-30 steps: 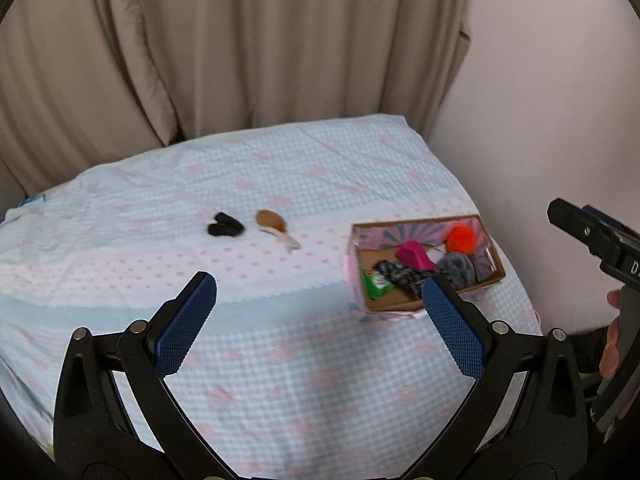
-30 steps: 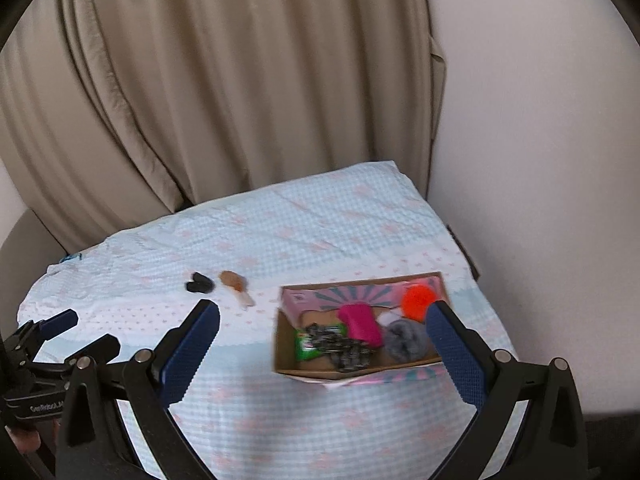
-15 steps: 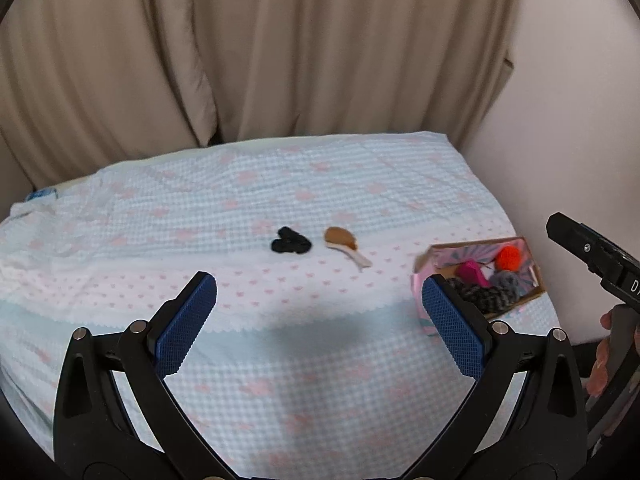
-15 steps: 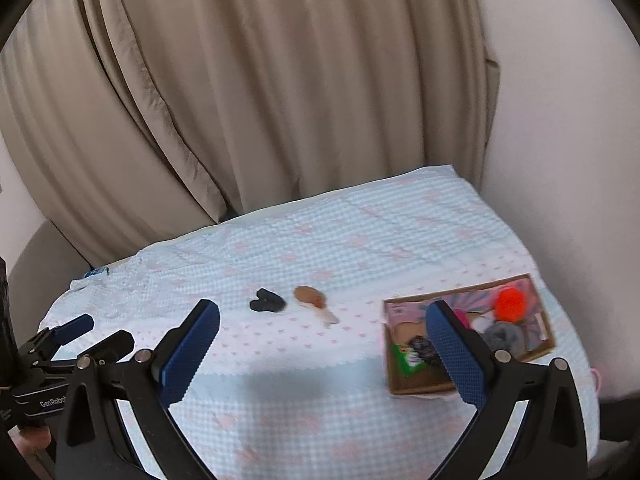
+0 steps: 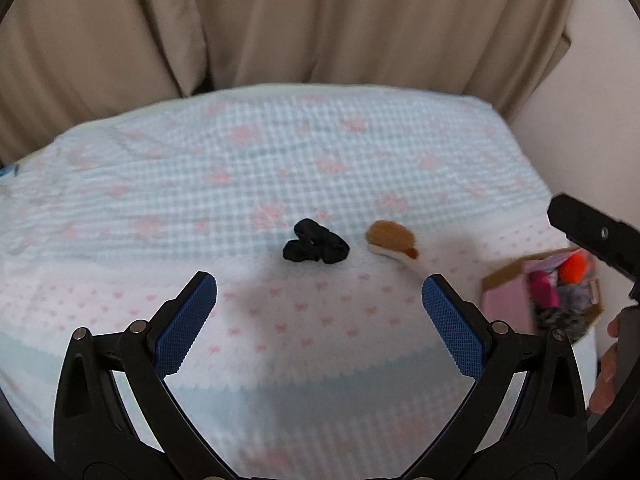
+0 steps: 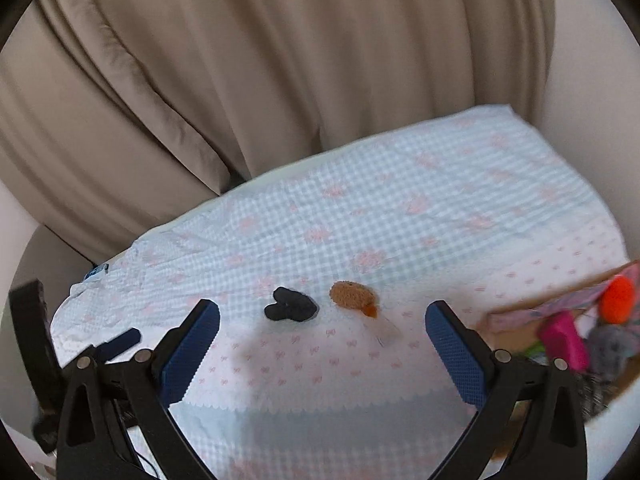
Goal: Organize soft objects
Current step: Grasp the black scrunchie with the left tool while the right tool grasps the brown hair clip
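Note:
A black soft scrunchie (image 5: 316, 246) (image 6: 291, 305) and a brown plush piece with a white end (image 5: 394, 240) (image 6: 354, 295) lie side by side on the checked blue-and-pink cloth (image 5: 280, 160). A cardboard box (image 5: 505, 276) (image 6: 556, 294) at the right holds an orange pompom (image 6: 618, 300), a pink piece (image 6: 564, 340) and grey fluffy pieces. My left gripper (image 5: 319, 312) is open and empty, above the cloth just short of the scrunchie. My right gripper (image 6: 322, 344) is open and empty, near the two loose pieces.
Beige curtains (image 5: 320, 20) hang behind the table. A pale wall (image 6: 600, 80) stands at the right. The right gripper's body (image 5: 592, 236) shows at the right edge of the left view, the left gripper's body (image 6: 36, 340) at the left edge of the right view.
Both grippers have swung left and come closer to the cloth. The scrunchie and plush piece are now centred and larger; the box has slid to the right edge. Both stay open.

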Demonstrator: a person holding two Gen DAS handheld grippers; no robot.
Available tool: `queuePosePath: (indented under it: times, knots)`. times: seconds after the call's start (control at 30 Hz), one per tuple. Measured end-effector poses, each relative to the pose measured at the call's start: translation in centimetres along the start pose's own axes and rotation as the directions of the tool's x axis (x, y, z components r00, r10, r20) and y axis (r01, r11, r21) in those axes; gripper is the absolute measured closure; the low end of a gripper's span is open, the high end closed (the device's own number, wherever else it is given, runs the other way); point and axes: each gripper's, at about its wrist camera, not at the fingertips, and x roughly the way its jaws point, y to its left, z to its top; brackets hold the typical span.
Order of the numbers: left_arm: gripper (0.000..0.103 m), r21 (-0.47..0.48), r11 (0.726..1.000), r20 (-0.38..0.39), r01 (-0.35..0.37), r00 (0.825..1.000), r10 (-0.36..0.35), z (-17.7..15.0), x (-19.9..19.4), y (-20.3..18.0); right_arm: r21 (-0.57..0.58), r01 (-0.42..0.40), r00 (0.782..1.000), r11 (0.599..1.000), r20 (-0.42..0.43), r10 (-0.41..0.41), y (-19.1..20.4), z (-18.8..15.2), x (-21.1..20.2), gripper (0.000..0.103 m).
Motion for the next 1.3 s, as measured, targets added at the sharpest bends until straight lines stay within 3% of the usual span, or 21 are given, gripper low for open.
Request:
queuePosePath:
  times: [0.3,0.53,0.6,0.77,0.87,1.1,1.3]
  knots:
    - [0.003,0.099,0.995,-0.032,-0.001,0.999,0.004,-0.5,14.6,-0.7,0.044,-0.016,0.991,0.999,-0.134,0.021,-4.2,-1.3,14.2,0.006]
    - [0.004,0.14,0.99,-0.025,-0.015,0.999,0.019,-1.2,20.2,-1.1,0.031,-0.037,0.977,0.999,-0.207,0.043,-5.5,-2.5,21.6,0.015]
    - [0.009,0.144,0.989,-0.03,-0.017,0.999,0.021,-1.2,21.3,-1.2,0.041,-0.046,0.971,0.998,-0.231,0.054,-6.0,-2.8,23.3,0.026]
    - [0.019,0.147,0.989,-0.034,-0.033,0.999,0.038,-1.0,22.6,-1.1,0.025,-0.05,0.973,0.998,-0.224,0.054,-6.3,-3.2,24.1,0.035]
    - [0.035,0.151,0.988,-0.029,-0.029,0.999,0.034,-0.8,22.5,-1.2,-0.018,-0.053,0.974,0.998,-0.222,0.048,-5.7,-3.3,24.1,0.049]
    - [0.065,0.149,0.988,-0.031,-0.034,0.999,0.039,-0.7,21.9,-1.1,-0.004,-0.048,0.977,0.999,-0.208,0.046,-5.5,-3.5,23.8,0.056]
    - [0.071,0.144,0.989,-0.026,-0.029,0.999,0.033,-1.0,19.8,-0.6,-0.01,-0.052,0.982,0.999,-0.185,0.049,-4.5,-3.4,22.3,0.057]
